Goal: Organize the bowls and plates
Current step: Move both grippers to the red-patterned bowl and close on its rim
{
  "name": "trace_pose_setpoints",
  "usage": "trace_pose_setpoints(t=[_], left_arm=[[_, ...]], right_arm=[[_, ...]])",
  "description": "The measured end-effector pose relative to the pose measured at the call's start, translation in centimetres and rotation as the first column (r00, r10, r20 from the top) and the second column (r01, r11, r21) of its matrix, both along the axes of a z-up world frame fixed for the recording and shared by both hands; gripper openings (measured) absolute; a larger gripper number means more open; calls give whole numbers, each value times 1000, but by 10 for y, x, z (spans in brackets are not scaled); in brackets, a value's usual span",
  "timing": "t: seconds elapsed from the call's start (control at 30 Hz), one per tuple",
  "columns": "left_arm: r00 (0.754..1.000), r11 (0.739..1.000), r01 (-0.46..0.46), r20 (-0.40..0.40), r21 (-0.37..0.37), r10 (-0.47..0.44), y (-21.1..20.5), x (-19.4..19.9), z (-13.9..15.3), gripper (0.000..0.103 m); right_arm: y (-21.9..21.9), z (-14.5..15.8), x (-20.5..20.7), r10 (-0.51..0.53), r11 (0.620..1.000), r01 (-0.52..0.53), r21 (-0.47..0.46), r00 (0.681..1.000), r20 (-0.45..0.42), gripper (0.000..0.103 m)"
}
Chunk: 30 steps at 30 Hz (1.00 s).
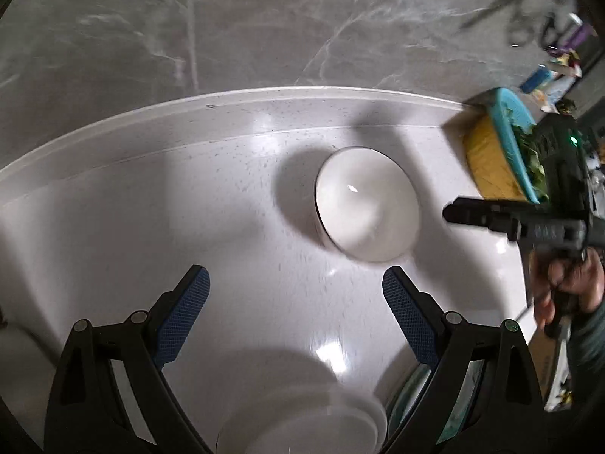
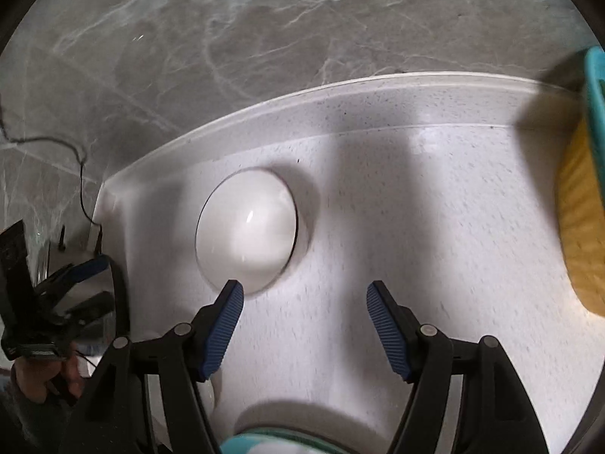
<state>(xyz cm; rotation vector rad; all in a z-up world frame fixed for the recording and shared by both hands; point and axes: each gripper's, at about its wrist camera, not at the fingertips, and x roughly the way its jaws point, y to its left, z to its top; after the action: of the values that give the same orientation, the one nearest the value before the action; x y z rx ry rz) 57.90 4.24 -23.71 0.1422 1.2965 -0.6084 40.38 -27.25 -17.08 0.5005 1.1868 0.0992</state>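
Left gripper: fingers spread wide, nothing between the pads, pointing steeply down at the white speckled desk.

White bowl upright on the desk, ahead of the left fingers and slightly toward the right finger, well apart from both tips. Empty inside, one bright glint at its centre.

Stack of white bowls directly below, between the bases of the left fingers, near the bottom edge of the left wrist view. Rim of a glassy greenish plate just beside that stack, partly hidden behind the right finger.

Right gripper: fingers standing apart, gap clear, gripping nothing. Same white bowl seen here ahead of the left finger; fingertip overlaps the bowl's near rim in the picture, contact cannot be told. Teal-rimmed dish at the bottom edge, between the finger bases, blurred.

Teal basket with leafy greens, tilted over a yellow woven piece, far out beyond the right finger of the left gripper, at the back of the desk. Same basket at the right edge of the right wrist view.

Person's hand gripping the other handle, seen from the left wrist; the other hand low left in the right wrist view.

Grey marbled wall behind the desk.
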Motion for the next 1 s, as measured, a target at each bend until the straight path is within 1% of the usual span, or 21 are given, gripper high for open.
trace_pose_setpoints(t=[0.1,0.23,0.27,0.3,0.33,0.37,0.4,0.47,0.63,0.67,0.7,0.73,0.77,0.8,0.87,0.9,0.93,0.97,1.0], left_arm=[[1000,1000,17,-22,8,-17,-20,21,-19,92],[996,999,52,-71,15,-51,-41,37,-49,90],[995,998,56,-89,21,-54,-45,41,-59,85],[994,998,55,-100,21,-52,-49,45,-65,74],[992,998,53,-112,18,-50,-50,48,-70,68],[991,999,49,-122,16,-47,-52,51,-75,62],[991,999,47,-129,14,-45,-52,52,-79,59],[989,999,51,-138,9,-49,-55,56,-84,54],[986,999,40,-161,-3,-40,-55,56,-96,54],[986,999,39,-163,-5,-40,-55,57,-98,54],[985,999,41,-170,-9,-42,-54,56,-100,45],[984,999,44,-174,-15,-46,-55,55,-101,43],[984,999,49,-173,-19,-51,-55,55,-101,40],[983,998,51,-176,-23,-54,-55,55,-102,34],[982,998,57,-178,-25,-60,-56,54,-103,27],[982,998,58,-178,-24,-62,-56,54,-103,17],[981,998,63,-181,-24,-66,-56,53,-104,16],[983,998,65,-172,-20,-68,-57,53,-104,16],[984,997,70,-166,-16,-72,-58,52,-103,16]], right_arm=[[3,-18,20,6,999,-4,38,999,-38,71],[7,-40,36,15,996,-8,85,997,-80,70],[7,-44,38,18,995,-10,97,996,-86,70],[8,-48,40,18,994,-8,106,995,-93,69],[8,-52,41,17,993,-5,115,995,-101,69],[8,-55,43,23,992,-9,125,994,-105,66],[8,-57,45,26,991,-11,130,994,-109,65],[7,-60,48,25,991,-9,134,993,-115,64],[2,-66,51,12,987,7,158,993,-121,63],[2,-66,51,18,987,2,162,992,-121,60],[2,-66,51,25,986,-4,165,992,-123,59],[1,-68,50,35,985,-13,173,992,-125,54],[2,-69,51,44,983,-20,182,991,-127,47],[4,-70,52,51,982,-26,188,990,-129,45],[6,-73,54,54,982,-28,188,990,-130,41],[4,-73,54,54,981,-28,192,990,-130,40],[3,-75,52,52,981,-26,193,990,-132,36],[2,-75,52,51,981,-25,191,989,-136,29],[2,-77,54,51,983,-24,184,989,-140,25]])
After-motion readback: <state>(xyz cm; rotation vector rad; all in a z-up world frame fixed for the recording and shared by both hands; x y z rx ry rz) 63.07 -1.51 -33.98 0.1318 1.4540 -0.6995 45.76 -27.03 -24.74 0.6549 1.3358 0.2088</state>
